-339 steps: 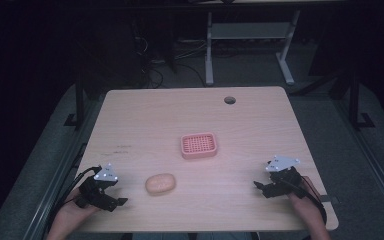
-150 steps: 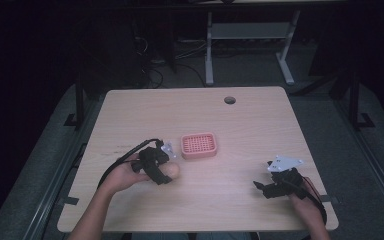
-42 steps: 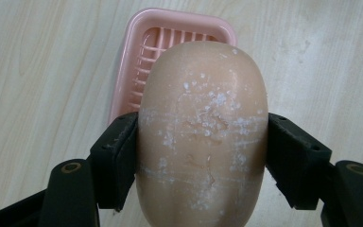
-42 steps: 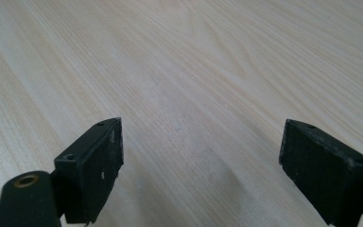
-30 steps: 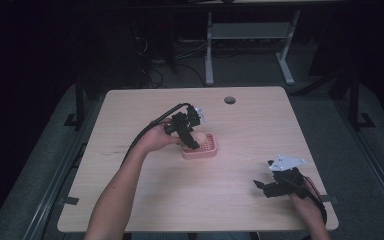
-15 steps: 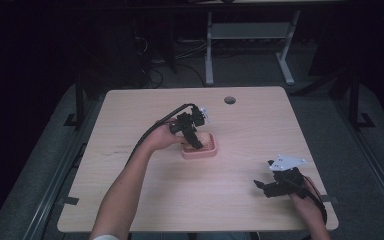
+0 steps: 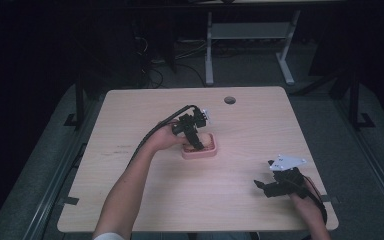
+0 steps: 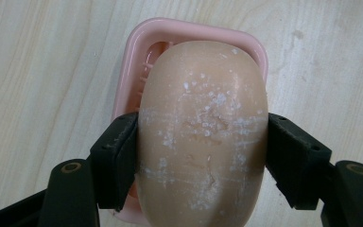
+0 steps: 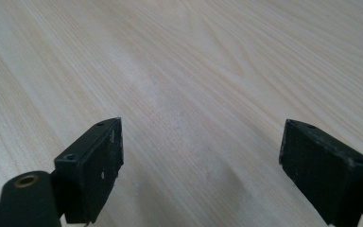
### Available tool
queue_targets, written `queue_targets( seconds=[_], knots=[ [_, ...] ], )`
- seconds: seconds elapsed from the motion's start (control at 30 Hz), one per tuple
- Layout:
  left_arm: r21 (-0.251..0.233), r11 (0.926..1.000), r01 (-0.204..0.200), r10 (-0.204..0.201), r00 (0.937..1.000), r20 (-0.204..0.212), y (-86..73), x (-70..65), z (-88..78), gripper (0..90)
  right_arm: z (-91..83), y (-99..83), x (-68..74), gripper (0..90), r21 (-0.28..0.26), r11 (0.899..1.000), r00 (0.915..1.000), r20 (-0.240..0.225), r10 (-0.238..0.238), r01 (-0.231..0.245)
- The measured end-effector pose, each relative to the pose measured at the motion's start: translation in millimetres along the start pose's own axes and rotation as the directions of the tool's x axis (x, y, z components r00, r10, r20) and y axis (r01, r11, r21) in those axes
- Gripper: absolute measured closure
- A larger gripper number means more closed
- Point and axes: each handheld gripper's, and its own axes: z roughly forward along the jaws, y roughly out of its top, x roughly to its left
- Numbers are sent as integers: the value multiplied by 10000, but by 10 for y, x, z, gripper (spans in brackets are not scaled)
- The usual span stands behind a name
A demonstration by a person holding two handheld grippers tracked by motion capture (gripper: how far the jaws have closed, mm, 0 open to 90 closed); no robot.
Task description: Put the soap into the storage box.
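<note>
**A:** What does the high view show?

**B:** A pale wooden table (image 7: 130, 125) in a dark room. The person's left forearm reaches in from the bottom edge toward the middle of the table. Its hand holds the left gripper (image 7: 196, 141), which points down into a pink soap dish (image 7: 200, 152) near the table's centre. A tan bar of soap (image 7: 206, 141) shows in the dish beside the jaws. The right gripper (image 7: 267, 185) sits low over the table near the front right corner, well apart from the dish. A small round hole (image 7: 229, 100) lies in the tabletop near the far edge.

**A:** And the left gripper view?

**B:** The soap (image 8: 203, 132) is an oval tan bar, flecked with white scuffs. The two black jaws press against its sides, one on each flank, so the left gripper (image 8: 203, 161) is clamped on the bar. Directly under the bar lies the pink dish (image 8: 132, 61), whose rim and a few of its ribs peek out past the soap. I cannot tell whether the bar is touching the dish or is just above it.

**A:** And the right gripper view?

**B:** The right gripper (image 9: 201, 163) has its black jaws spread wide, with bare wood grain between them. They hold nothing.
</note>
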Motion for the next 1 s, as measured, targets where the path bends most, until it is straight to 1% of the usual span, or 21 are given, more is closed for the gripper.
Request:
queue_targets(
  seconds=[0.07,0.13,0.27,0.33,0.37,0.57,0.63,0.9,0.97,1.0],
  knots=[
    [49,10000,-43,43,10000,-66,2,-3,18,314,0,0,0,138,-3,10000,10000,6,2,-2],
    [122,9998,-152,152,9999,-43,6,1,32,314,0,-1,0,138,-3,10000,10000,4,2,-2],
    [140,9999,-67,67,10000,-11,15,-6,69,314,2,-1,-1,138,3,10000,10000,2,-18,18],
    [172,9998,-119,119,9999,22,22,5,85,314,2,-1,-1,138,7,10000,10000,-1,-17,17],
    [135,9999,-35,35,10000,17,23,7,100,314,3,-1,-1,138,11,10000,10000,-6,-15,15],
    [131,9999,17,-19,9999,105,27,21,126,314,2,-2,-5,138,25,10000,10000,-20,-55,55],
    [170,9998,-46,46,10000,21,27,24,124,314,2,-2,-6,138,14,10000,10000,-18,-64,65],
    [168,9998,-69,69,10000,19,26,18,125,313,4,-1,-1,138,11,10000,10000,-19,-33,33],
    [205,9996,-202,202,9998,-16,34,3,117,313,3,-2,-5,138,27,10000,10000,-20,-72,72],
    [205,9996,-202,202,9998,-16,34,3,117,313,3,-2,-5,138,27,10000,10000,-20,-72,72]
  ],
)
